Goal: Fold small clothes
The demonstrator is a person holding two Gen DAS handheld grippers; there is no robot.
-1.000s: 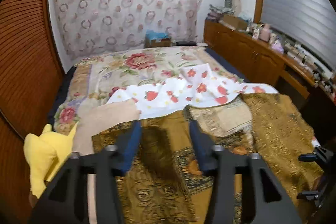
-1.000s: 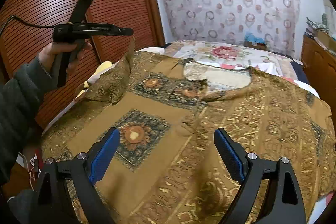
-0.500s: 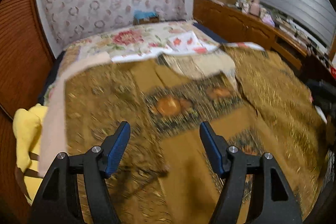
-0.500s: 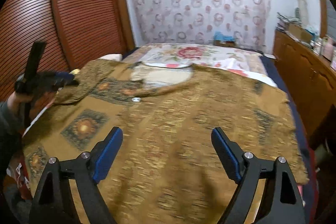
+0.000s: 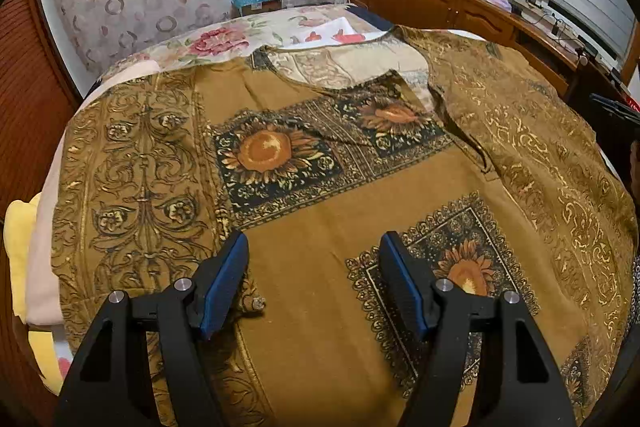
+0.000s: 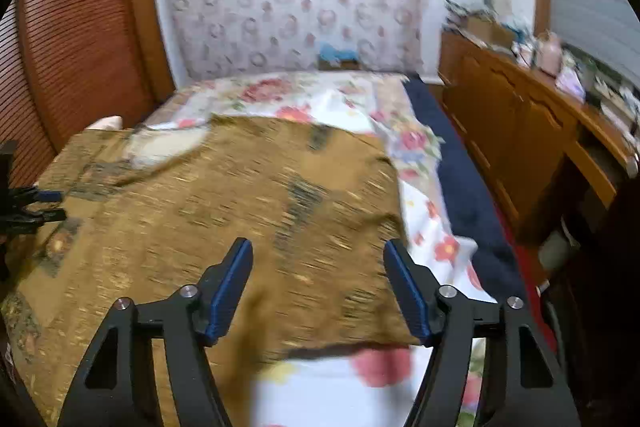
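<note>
Each claw (image 5: 312,283) (image 6: 318,283) — black frame, blue pads (silver screws).

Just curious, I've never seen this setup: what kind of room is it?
Most likely a home bedroom: a bed with a floral bedsheet, a long wooden sideboard cluttered with small items, and a brown slatted wardrobe door.

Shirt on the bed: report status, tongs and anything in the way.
Left tongs open, empty, over shirt. Right tongs open, jaws just been closing, nothing between, above shirt's right edge. Shirt spread flat, unfolded. Nothing in the way.
</note>
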